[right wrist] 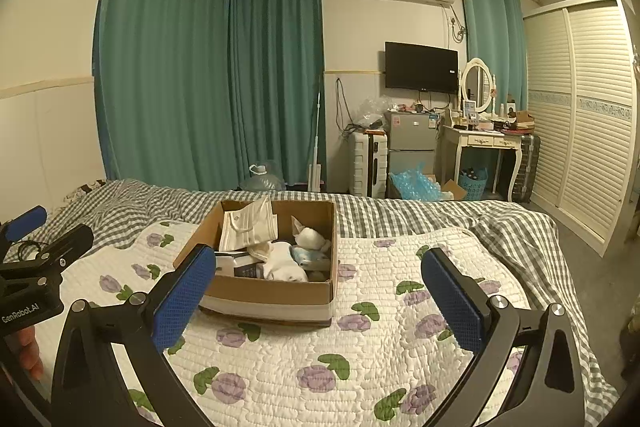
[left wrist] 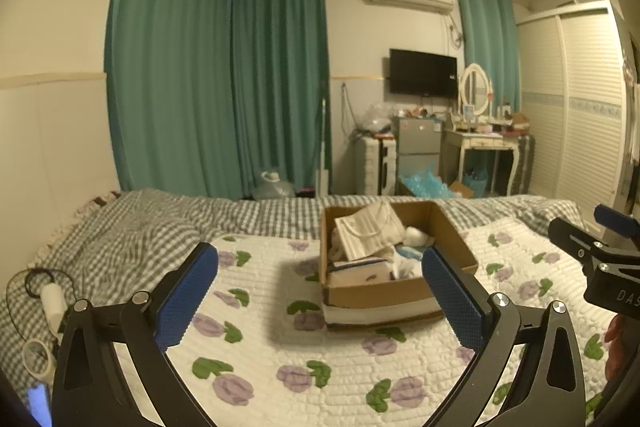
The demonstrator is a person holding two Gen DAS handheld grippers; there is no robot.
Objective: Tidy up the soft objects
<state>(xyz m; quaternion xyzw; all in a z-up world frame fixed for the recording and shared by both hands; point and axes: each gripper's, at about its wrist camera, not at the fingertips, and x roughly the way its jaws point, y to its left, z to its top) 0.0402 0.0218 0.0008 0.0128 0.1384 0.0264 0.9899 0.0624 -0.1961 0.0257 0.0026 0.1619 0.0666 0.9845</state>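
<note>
Both grippers, left gripper (left wrist: 320, 297) and right gripper (right wrist: 318, 297), hold textured blue fingers spread above a quilted floral blanket (right wrist: 360, 367). A cardboard box (right wrist: 276, 291) holds crumpled white fabrics, possibly socks.

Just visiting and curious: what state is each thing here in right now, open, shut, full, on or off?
Left gripper: jaws open, empty.
Right gripper: jaws open, empty.
Cardboard box: open-topped, holding soft items.
Curtains: drawn shut.
Television: screen dark.
Wardrobe: doors shut.
</note>
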